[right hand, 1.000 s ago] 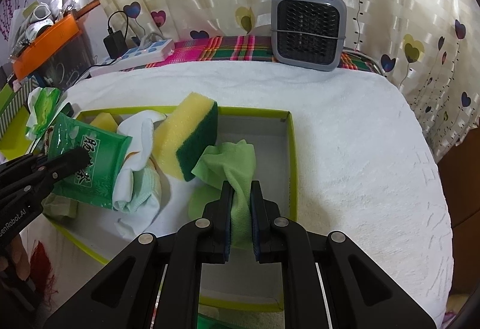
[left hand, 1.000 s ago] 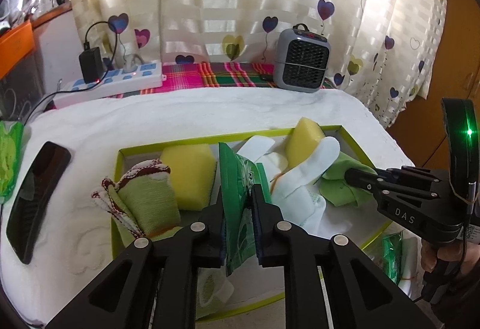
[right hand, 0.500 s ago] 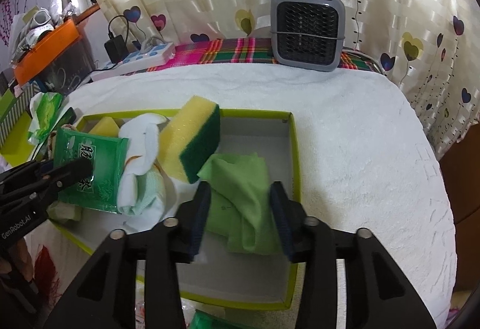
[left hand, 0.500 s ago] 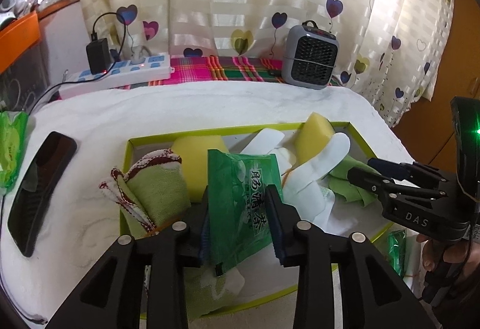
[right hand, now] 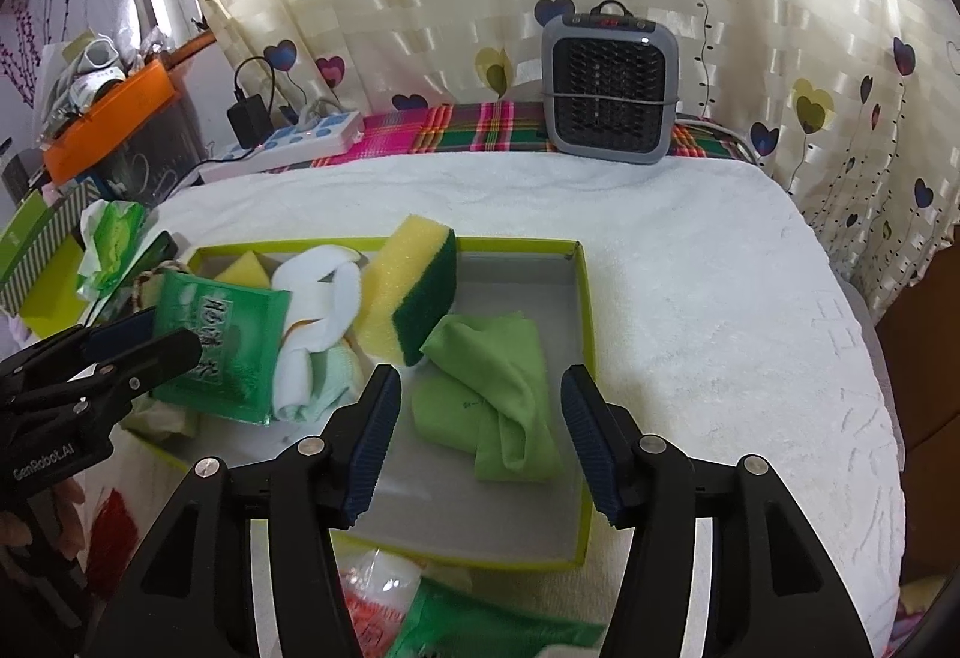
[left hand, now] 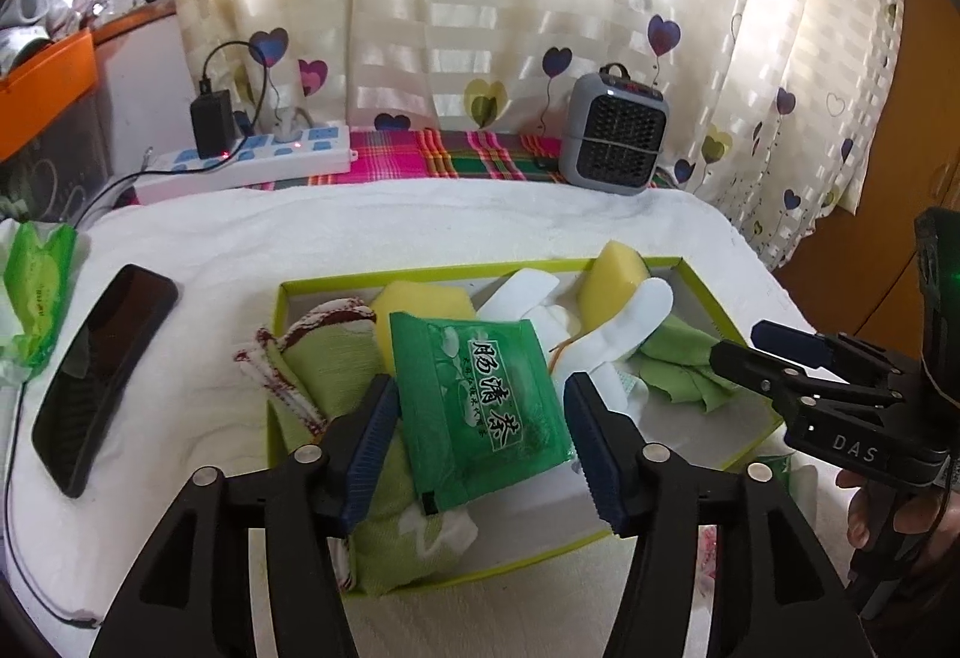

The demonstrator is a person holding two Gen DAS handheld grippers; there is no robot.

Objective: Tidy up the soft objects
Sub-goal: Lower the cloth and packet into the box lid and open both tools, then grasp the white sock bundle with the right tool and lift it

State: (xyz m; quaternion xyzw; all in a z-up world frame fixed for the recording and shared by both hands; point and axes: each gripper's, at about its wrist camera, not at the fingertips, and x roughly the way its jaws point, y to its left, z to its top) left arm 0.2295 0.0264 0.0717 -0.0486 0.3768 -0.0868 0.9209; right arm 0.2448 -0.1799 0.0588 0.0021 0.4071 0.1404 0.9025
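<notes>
1. The left gripper [left hand: 480,433] has just been opening and its jaws stand wide; the green wipes packet [left hand: 480,403] lies between the pads, none of them pressing on it; its lower corner is cut off by a white tissue beneath.
2. The right gripper [right hand: 477,439] has likewise just been opening; the green cloth [right hand: 498,388] lies crumpled between its spread jaws on the floor of the lime-rimmed box [right hand: 585,310], free of both pads.
3. Just beyond the right gripper a yellow-and-green sponge [right hand: 408,298] leans tilted against the cloth; to the left of it white socks [right hand: 318,310] are bundled, partly hidden by the packet.
4. Left of the left gripper a green towel with red-and-white trim [left hand: 324,358] hangs over the box wall; its lower end is hidden behind the finger.
5. Further left a black phone [left hand: 102,376] lies on the white bedcover [right hand: 720,328].
6. Far ahead a grey heater [right hand: 609,84] stands; a power strip [left hand: 252,166] lies left of it.
7. A hand [left hand: 888,514] shows only partly at the left-wrist view's right edge.
</notes>
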